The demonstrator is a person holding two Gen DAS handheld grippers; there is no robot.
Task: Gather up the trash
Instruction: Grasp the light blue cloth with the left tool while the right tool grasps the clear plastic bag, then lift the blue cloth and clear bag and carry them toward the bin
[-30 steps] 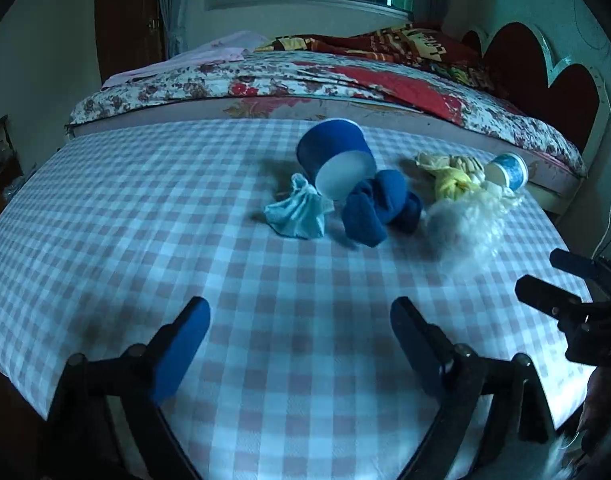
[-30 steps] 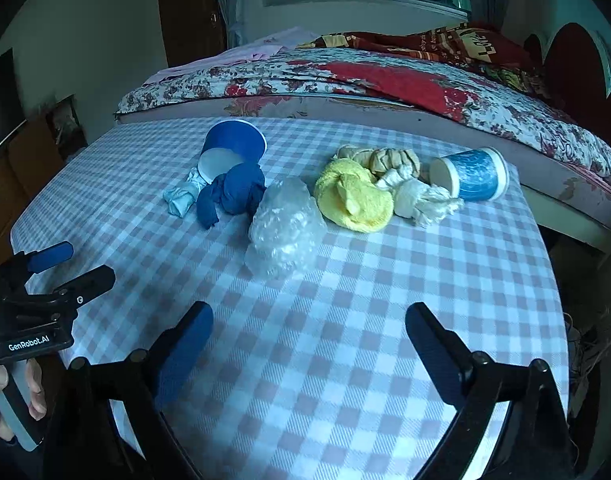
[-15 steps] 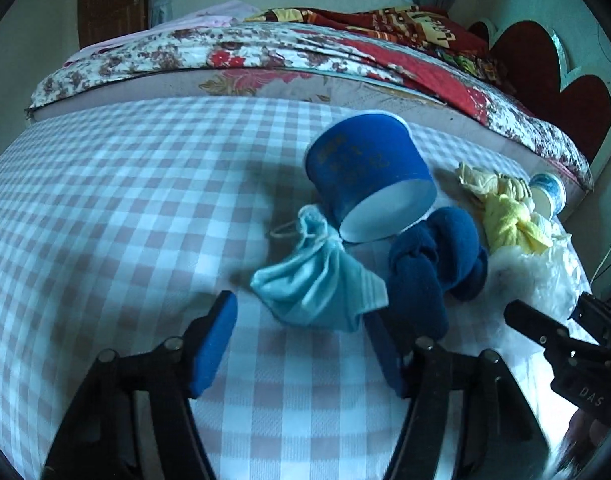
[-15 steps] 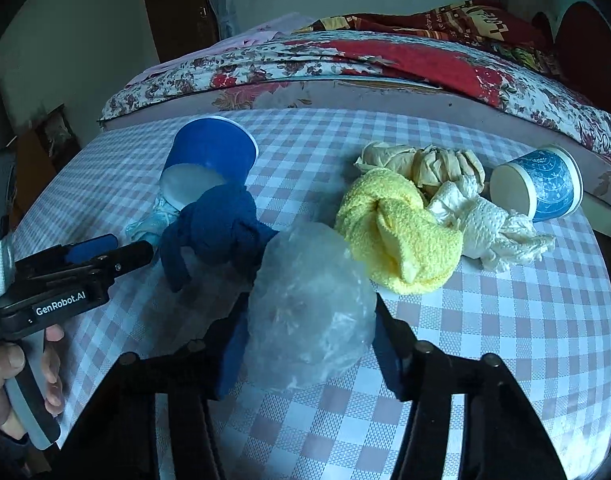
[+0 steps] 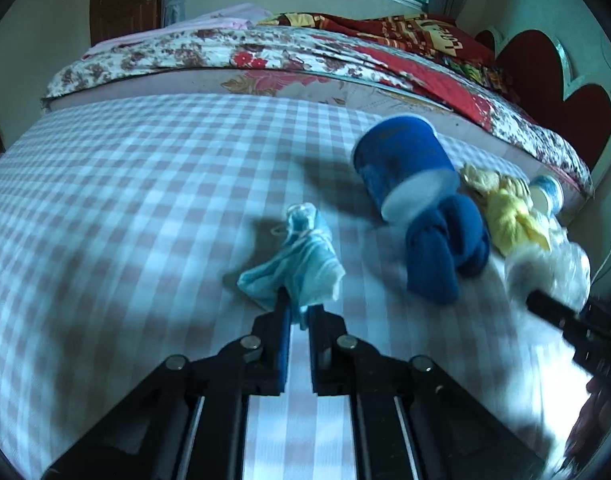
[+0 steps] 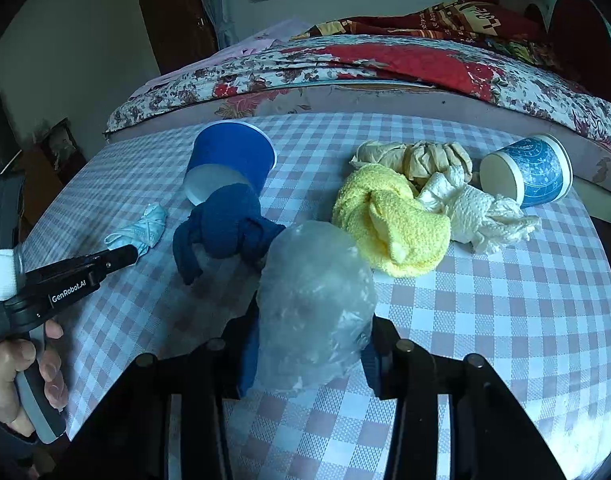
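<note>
My left gripper (image 5: 300, 314) is shut on the near edge of a crumpled light-blue face mask (image 5: 301, 260), which also shows in the right wrist view (image 6: 139, 232). My right gripper (image 6: 311, 354) is shut on a crumpled clear plastic bag (image 6: 315, 304). On the checked tablecloth (image 6: 485, 320) lie a dark blue knotted sock (image 6: 225, 228), a blue paper cup on its side (image 6: 233, 160), a yellow sock (image 6: 389, 224), a white paper towel (image 6: 473, 212), a beige wad (image 6: 421, 158) and a patterned cup (image 6: 525, 170).
A bed with a floral cover (image 6: 345, 68) stands right behind the table, with a red headboard (image 5: 545, 80) at the right. The left gripper body and the hand holding it (image 6: 33, 320) show at the left of the right wrist view.
Both grippers moved forward and closed: the left onto the face mask, the right tighter onto the plastic bag. The mask looks pulled slightly away from the blue cup.
</note>
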